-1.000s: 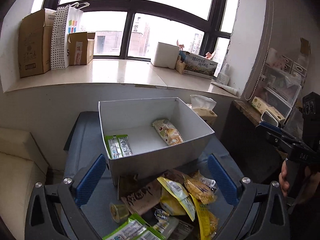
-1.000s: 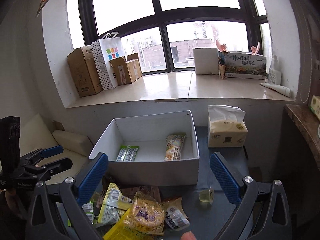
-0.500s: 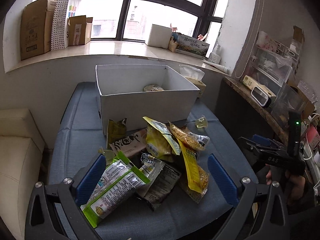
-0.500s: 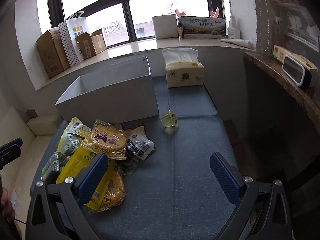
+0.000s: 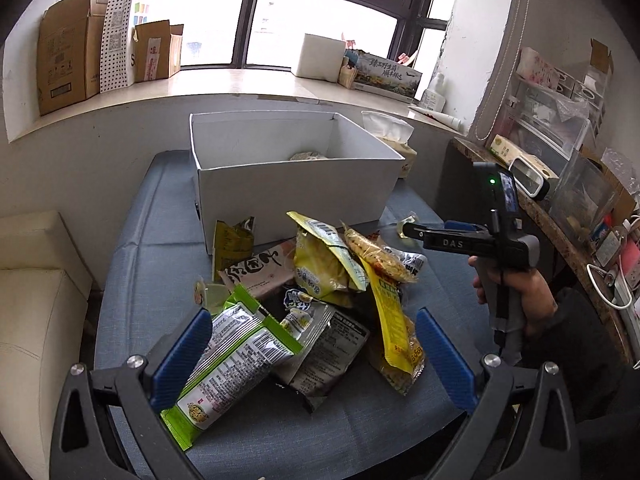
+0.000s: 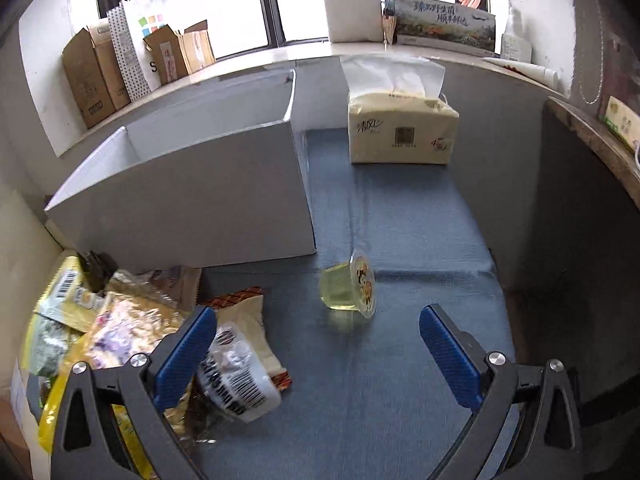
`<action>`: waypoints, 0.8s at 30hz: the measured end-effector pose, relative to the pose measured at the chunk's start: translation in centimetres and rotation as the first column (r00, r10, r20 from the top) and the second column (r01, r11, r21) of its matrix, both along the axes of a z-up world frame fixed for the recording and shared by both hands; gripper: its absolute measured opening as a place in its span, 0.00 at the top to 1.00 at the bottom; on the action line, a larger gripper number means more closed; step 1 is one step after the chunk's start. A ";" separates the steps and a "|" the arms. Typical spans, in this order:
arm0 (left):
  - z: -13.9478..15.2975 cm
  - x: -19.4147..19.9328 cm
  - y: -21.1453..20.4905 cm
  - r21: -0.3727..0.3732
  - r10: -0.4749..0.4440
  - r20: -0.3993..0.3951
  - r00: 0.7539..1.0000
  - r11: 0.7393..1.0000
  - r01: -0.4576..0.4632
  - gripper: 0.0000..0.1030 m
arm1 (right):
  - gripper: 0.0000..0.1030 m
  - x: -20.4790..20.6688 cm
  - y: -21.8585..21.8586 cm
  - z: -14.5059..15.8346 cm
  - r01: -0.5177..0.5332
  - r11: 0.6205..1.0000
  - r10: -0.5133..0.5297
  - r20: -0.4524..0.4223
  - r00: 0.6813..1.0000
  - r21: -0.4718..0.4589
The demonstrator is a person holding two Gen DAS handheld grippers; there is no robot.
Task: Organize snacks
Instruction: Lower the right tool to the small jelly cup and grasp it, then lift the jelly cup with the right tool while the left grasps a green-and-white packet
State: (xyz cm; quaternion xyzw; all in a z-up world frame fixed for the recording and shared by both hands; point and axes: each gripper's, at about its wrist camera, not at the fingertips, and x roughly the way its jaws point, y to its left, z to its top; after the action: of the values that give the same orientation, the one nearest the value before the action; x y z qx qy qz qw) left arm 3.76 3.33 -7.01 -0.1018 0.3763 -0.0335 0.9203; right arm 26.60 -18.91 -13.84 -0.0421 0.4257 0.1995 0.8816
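A pile of snack packets [image 5: 320, 300] lies on the blue cloth in front of a white box [image 5: 296, 184]. My left gripper [image 5: 312, 344] is open above the near side of the pile, over a green and white packet [image 5: 228, 364]. My right gripper [image 6: 316, 344] is open and low over the cloth, facing a small jelly cup [image 6: 352, 286] lying on its side to the right of the box [image 6: 192, 200]. A white packet [image 6: 240, 368] lies by its left finger. The right gripper also shows in the left wrist view [image 5: 408, 232], hand-held at the pile's right.
A tissue pack [image 6: 400, 124] stands behind the jelly cup beside the box. Cardboard boxes and a paper bag [image 5: 120, 36] line the window sill. A cream cushion [image 5: 36, 312] lies left of the cloth. A cluttered shelf [image 5: 560, 168] runs along the right.
Both grippers have pulled back from the box and dropped lower. The left one now hangs over the snack pile. The right one has moved in close to the jelly cup.
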 end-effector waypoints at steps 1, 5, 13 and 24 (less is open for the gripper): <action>-0.2 -0.1 0.1 0.003 -0.001 -0.005 1.000 1.000 0.001 0.00 | 0.00 0.7 0.4 -0.6 -0.011 1.000 0.011 0.005 1.000 -0.027; -0.8 -0.6 0.8 0.002 0.014 -0.020 1.000 1.000 -0.014 0.00 | 0.05 3.0 0.8 -2.9 -0.015 0.998 0.014 -0.032 0.999 -0.059; -1.2 -1.1 2.2 -0.021 0.045 -0.025 0.999 0.999 -0.046 0.00 | 0.58 3.8 0.9 -3.2 0.009 0.994 -0.012 -0.027 1.000 -0.113; -3.2 -0.4 3.8 0.070 -0.063 -0.081 0.995 0.995 0.068 0.00 | 0.63 -0.4 -1.0 0.0 -0.016 0.999 0.016 -0.007 1.000 0.028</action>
State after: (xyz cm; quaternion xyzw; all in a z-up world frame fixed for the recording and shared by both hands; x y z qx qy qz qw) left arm 3.39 7.18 -10.19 -0.0571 0.4166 -0.0459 0.9061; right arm 26.25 -19.89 -13.87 -0.0324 0.4257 0.2126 0.8789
